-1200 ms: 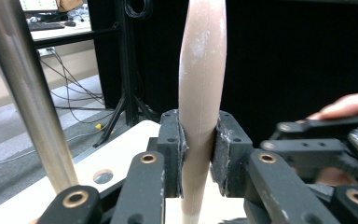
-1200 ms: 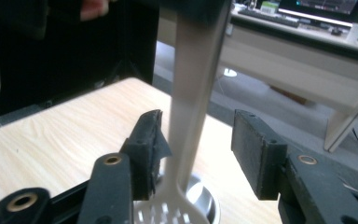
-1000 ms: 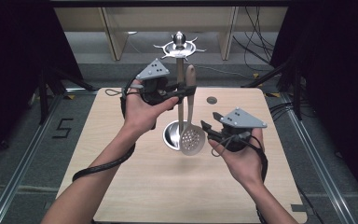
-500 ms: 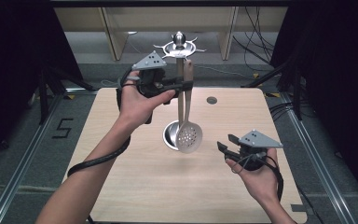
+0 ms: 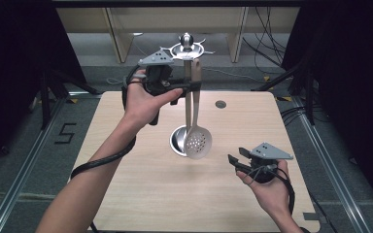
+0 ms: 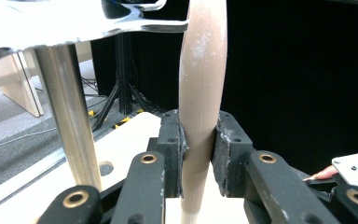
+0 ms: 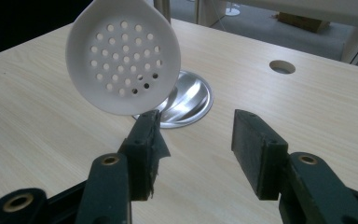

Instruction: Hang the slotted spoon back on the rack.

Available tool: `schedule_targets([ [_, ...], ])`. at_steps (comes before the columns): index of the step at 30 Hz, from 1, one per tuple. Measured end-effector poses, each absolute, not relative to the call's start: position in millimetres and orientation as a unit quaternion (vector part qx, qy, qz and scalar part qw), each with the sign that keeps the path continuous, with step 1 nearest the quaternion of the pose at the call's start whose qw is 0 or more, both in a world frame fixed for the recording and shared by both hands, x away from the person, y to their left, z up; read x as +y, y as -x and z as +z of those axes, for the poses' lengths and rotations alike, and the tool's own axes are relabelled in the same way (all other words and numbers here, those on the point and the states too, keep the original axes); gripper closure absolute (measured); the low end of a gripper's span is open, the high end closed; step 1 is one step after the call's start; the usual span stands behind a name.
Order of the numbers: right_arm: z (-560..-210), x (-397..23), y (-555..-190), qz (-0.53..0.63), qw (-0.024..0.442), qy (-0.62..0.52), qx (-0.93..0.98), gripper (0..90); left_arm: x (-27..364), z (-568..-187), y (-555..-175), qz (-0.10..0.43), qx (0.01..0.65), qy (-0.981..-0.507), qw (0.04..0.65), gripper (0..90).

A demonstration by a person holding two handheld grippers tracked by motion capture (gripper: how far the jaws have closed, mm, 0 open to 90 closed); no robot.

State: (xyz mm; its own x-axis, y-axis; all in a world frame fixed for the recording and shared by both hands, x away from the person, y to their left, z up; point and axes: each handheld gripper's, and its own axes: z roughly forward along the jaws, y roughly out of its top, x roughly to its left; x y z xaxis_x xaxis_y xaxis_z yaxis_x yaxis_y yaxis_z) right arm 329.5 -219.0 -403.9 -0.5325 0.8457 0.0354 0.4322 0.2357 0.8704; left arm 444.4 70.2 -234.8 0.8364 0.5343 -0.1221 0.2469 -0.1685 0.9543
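Right gripper view: pale, round, perforated skimmer [image 7: 123,60] bowl above table [image 7: 37,121].

Light wood surface [image 5: 141,194] fills centre frame. Round cable hole [image 5: 220,104] sits upper right of centre. Grey floor with metal rails [image 5: 24,160] runs down both sides; a "5" marking [image 5: 64,133] at left. Cables [image 5: 267,43] upper right, pale wooden legs [image 5: 116,34] along top.

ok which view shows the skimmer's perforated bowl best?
The right gripper view: the slotted spoon's bowl sits close and face-on, its holes distinct, above the metal stand base. The high view shows the whole spoon hanging, the bowl small. The left gripper view shows the handle clamped in the left gripper.
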Motion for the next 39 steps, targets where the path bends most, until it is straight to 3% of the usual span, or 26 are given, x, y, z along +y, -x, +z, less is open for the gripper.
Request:
schedule_targets([
  [12,-406.2,-219.0,-330.5,0.448,0.237,-0.419,0.754,52.7,72.0,-235.8,-449.5,0.107,0.268,-0.753,0.592,73.8],
  [17,-405.4,-219.1,-329.4,0.445,0.218,-0.43,0.755,52.8,72.9,-236.1,-451.6,0.104,0.27,-0.752,0.593,73.8],
  [23,-406.5,-221.8,-332.1,0.444,0.24,-0.412,0.759,52.8,73.3,-236.5,-453.1,0.103,0.273,-0.75,0.593,73.5],
  [39,-409.1,-222.5,-329.1,0.443,0.229,-0.429,0.753,52.5,75.2,-243.6,-452.3,0.133,0.287,-0.743,0.589,70.5],
])
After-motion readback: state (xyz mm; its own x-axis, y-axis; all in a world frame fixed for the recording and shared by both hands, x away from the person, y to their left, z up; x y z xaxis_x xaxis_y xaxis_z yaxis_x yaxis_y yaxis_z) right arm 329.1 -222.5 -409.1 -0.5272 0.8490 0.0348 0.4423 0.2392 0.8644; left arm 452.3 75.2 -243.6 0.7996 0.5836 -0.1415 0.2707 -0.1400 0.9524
